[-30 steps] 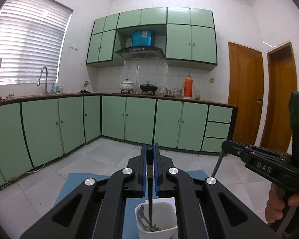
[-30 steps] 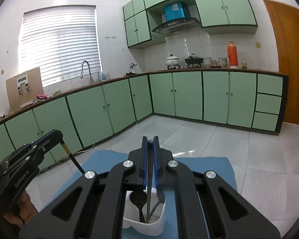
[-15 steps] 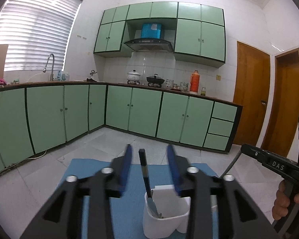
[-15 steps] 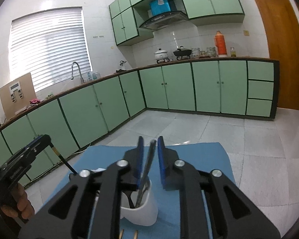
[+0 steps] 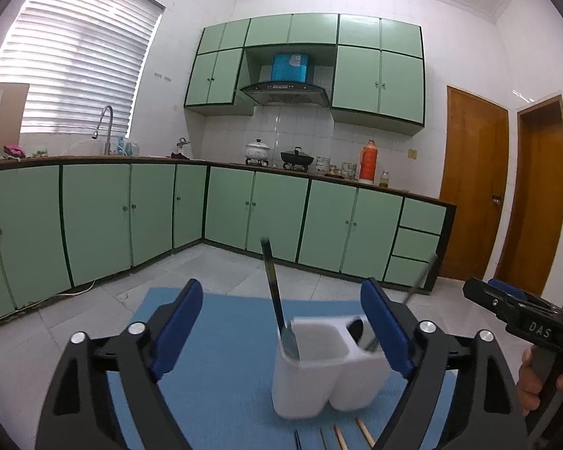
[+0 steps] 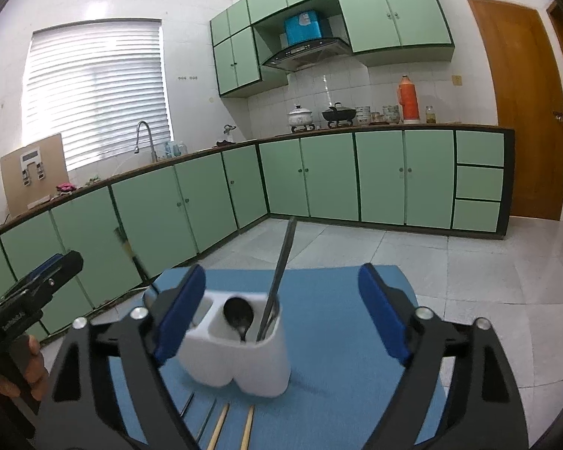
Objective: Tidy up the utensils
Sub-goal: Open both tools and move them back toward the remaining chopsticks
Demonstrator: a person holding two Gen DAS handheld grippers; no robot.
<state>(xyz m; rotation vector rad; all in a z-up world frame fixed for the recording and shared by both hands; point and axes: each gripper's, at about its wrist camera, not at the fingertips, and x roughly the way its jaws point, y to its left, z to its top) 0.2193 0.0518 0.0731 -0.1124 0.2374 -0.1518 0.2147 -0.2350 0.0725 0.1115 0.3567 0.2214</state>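
Note:
A white two-compartment utensil holder (image 5: 319,371) stands on a blue mat (image 5: 221,337); it also shows in the right wrist view (image 6: 240,356). My left gripper (image 5: 281,333) is open and empty around it, with a dark-handled utensil (image 5: 274,292) standing free in the near compartment. My right gripper (image 6: 281,315) is open and empty; a long utensil (image 6: 279,273) leans in the holder beside a black spoon (image 6: 238,315). Chopsticks (image 6: 232,427) lie on the mat in front of the holder.
The mat lies on a pale tiled floor (image 6: 488,285). Green cabinets (image 5: 169,210) run along the back and left walls. Wooden doors (image 5: 473,187) stand at the right. Each view shows the other hand-held gripper at its edge (image 5: 525,322) (image 6: 30,292).
Both grippers opened and let go of their utensils, which now stand in the holder. Both grippers pulled back a little from the holder.

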